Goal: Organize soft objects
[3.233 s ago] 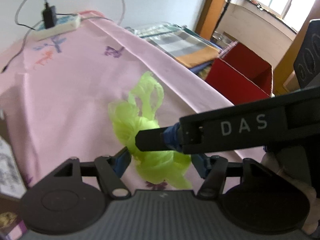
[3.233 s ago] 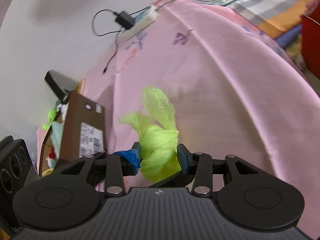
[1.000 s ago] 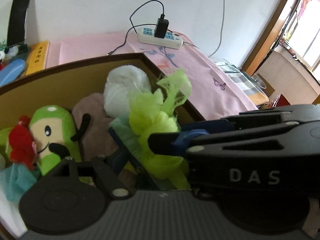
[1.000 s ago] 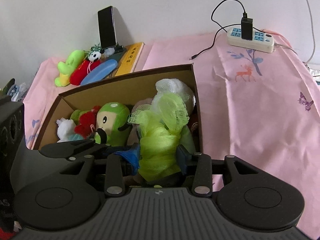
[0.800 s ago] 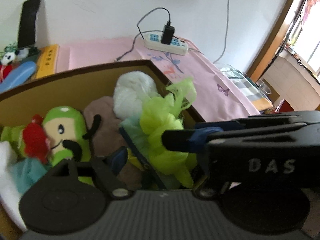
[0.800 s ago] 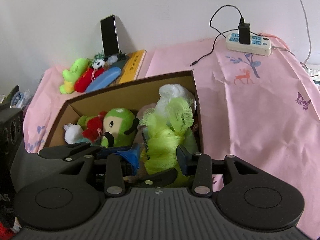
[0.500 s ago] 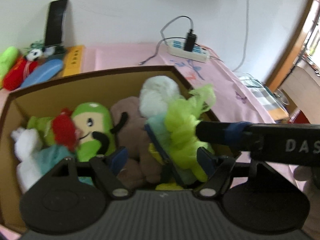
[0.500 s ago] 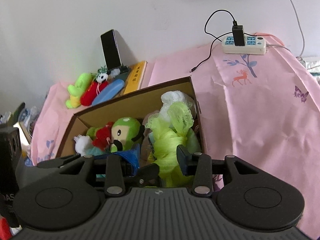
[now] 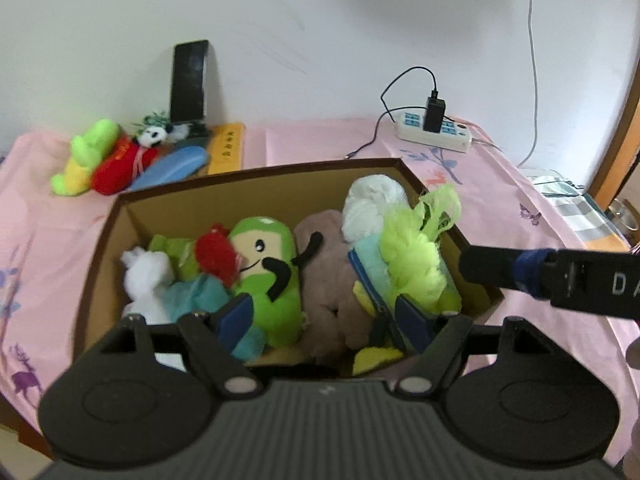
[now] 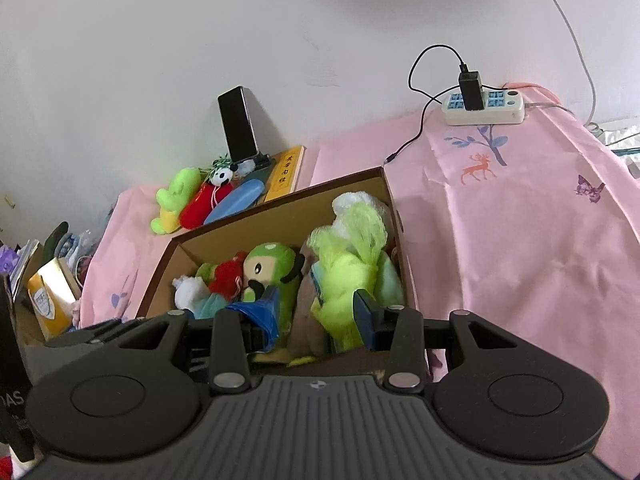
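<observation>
A lime green mesh bath pouf [image 9: 416,256] lies in the right end of a brown cardboard box [image 9: 256,176], against a pale blue soft item. The box also holds a green plush doll [image 9: 268,268], a brown plush, a white fluffy ball [image 9: 372,204] and other soft toys. My left gripper [image 9: 324,320] is open above the box's near edge, empty. My right gripper [image 10: 316,312] is open above the box [image 10: 276,216], clear of the pouf [image 10: 352,264]. One right-gripper finger [image 9: 504,270] shows at the right of the left view.
Behind the box lie a green plush [image 9: 86,156], a red plush [image 9: 120,164], a blue case, a yellow book [image 9: 228,152] and a black phone [image 9: 190,80] leaning on the wall. A white power strip [image 9: 432,132] with charger sits back right on the pink cloth [image 10: 520,240].
Both grippers carried the green pouf from the pink cloth to the box, let go of it there and pulled back upward. The pouf now rests in the box.
</observation>
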`<state>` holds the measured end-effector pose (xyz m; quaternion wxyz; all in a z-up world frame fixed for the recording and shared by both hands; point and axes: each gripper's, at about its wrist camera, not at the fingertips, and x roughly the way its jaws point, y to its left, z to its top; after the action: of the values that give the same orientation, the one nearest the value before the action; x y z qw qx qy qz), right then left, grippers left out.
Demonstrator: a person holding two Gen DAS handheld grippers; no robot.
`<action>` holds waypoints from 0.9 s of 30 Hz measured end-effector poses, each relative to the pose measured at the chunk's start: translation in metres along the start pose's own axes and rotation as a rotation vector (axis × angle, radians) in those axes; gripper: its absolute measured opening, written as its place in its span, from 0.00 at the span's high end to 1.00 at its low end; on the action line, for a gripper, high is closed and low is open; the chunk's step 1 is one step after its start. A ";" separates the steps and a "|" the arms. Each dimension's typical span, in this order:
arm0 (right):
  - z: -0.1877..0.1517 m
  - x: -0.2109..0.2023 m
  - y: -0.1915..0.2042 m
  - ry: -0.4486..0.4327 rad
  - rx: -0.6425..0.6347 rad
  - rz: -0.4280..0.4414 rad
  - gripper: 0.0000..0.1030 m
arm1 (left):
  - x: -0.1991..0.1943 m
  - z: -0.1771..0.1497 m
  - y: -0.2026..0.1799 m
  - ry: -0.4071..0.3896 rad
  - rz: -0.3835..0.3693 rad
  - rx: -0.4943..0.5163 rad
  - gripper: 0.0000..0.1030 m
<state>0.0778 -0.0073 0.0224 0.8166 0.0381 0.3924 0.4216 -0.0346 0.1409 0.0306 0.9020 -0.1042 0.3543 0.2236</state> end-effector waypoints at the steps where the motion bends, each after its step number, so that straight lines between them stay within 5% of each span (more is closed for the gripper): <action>1: -0.003 -0.004 0.001 -0.005 -0.004 0.002 0.77 | -0.004 -0.003 -0.002 -0.005 0.015 0.001 0.25; 15: -0.047 -0.048 0.003 -0.071 -0.077 -0.089 0.76 | -0.047 -0.048 -0.018 0.007 0.199 -0.054 0.22; 19: -0.058 -0.058 -0.004 -0.085 -0.072 -0.135 0.76 | -0.056 -0.058 -0.027 -0.005 0.268 -0.037 0.10; 27: -0.073 -0.078 -0.023 -0.103 -0.075 -0.219 0.76 | -0.072 -0.067 -0.048 -0.021 0.217 -0.060 0.10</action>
<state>0.0175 -0.0975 0.0106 0.8776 -0.0142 0.3358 0.3418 -0.0978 0.0522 0.0328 0.8726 -0.0898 0.3472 0.3316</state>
